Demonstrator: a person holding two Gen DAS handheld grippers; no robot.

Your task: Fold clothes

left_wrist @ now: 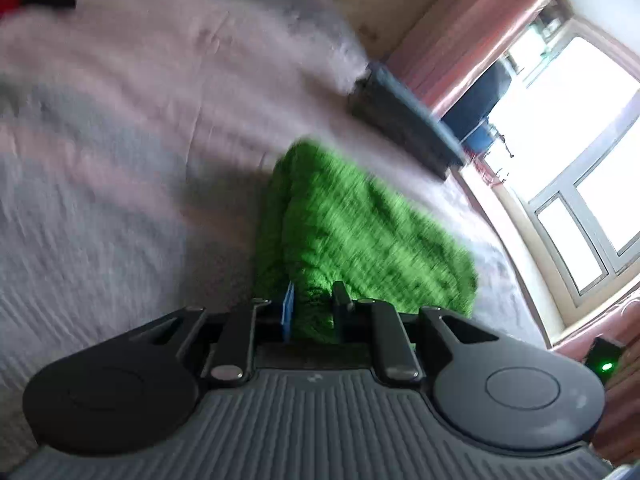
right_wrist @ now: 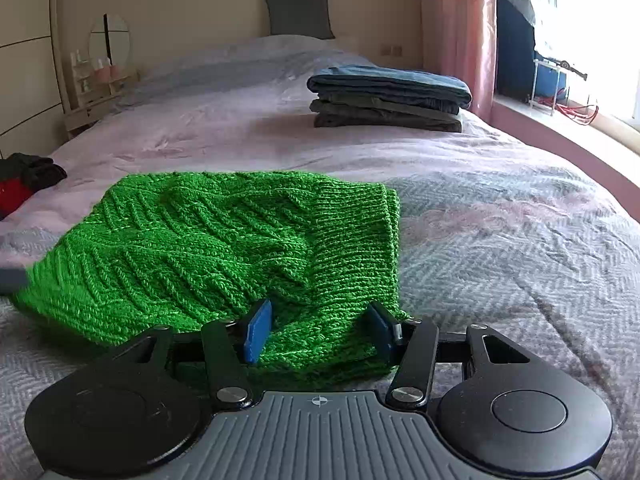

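A bright green knitted sweater (right_wrist: 208, 240) lies partly folded on the bed (right_wrist: 500, 240). In the right wrist view its near edge sits between the blue pads of my right gripper (right_wrist: 320, 330), whose fingers stand wide apart around the knit. The left wrist view is motion-blurred. There, the green sweater (left_wrist: 360, 224) hangs bunched from my left gripper (left_wrist: 314, 308), whose fingers are close together on a fold of it.
A stack of folded blue and grey clothes (right_wrist: 388, 96) sits further up the bed, near a pink curtain (right_wrist: 460, 16) and window (left_wrist: 580, 160). Red and black garments (right_wrist: 24, 184) lie at the bed's left edge. A grey pillow (right_wrist: 298, 12) leans on the headboard wall.
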